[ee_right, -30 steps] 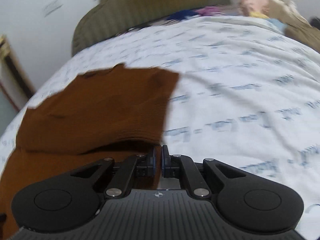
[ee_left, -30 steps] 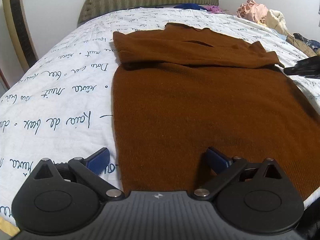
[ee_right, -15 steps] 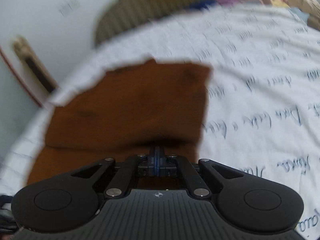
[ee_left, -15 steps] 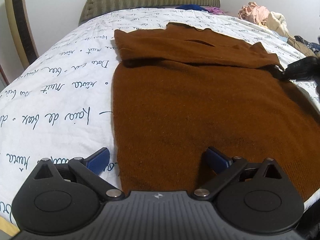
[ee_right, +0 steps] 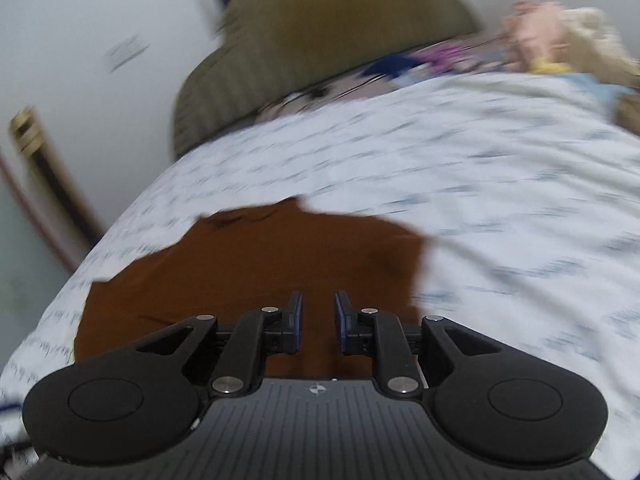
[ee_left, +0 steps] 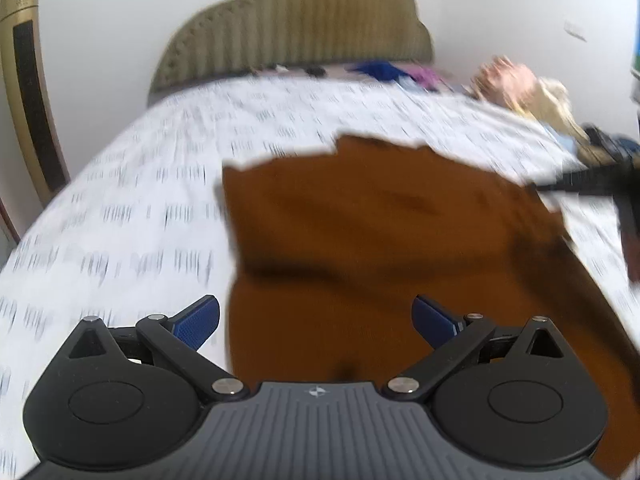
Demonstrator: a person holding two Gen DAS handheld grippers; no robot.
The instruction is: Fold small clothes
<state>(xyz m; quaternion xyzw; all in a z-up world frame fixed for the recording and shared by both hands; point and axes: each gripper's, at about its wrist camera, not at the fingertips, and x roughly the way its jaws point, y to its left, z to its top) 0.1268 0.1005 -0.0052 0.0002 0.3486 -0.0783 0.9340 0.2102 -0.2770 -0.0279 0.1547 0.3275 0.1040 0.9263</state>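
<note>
A brown knit sweater (ee_left: 392, 248) lies flat on the bed, its sleeves folded across its upper part. My left gripper (ee_left: 316, 318) hangs wide open above the sweater's lower left part, nothing between its blue pads. In the left wrist view the right gripper (ee_left: 580, 188) shows as a dark blurred shape at the sweater's right shoulder. In the right wrist view the sweater (ee_right: 248, 272) lies just ahead of my right gripper (ee_right: 317, 322). Its jaws are opening, a narrow gap shows between the pads, and no cloth is pinched in it.
The bed carries a white sheet (ee_left: 132, 220) printed with blue script. An olive padded headboard (ee_left: 304, 28) stands at the far end. A heap of loose clothes (ee_left: 524, 88) lies at the far right. A gold and black upright unit (ee_left: 28, 88) stands left.
The right gripper, shut half a second ago, has parted its pads and drawn back from the sweater. The left gripper has risen and moved, so the sweater sits farther off and blurred.
</note>
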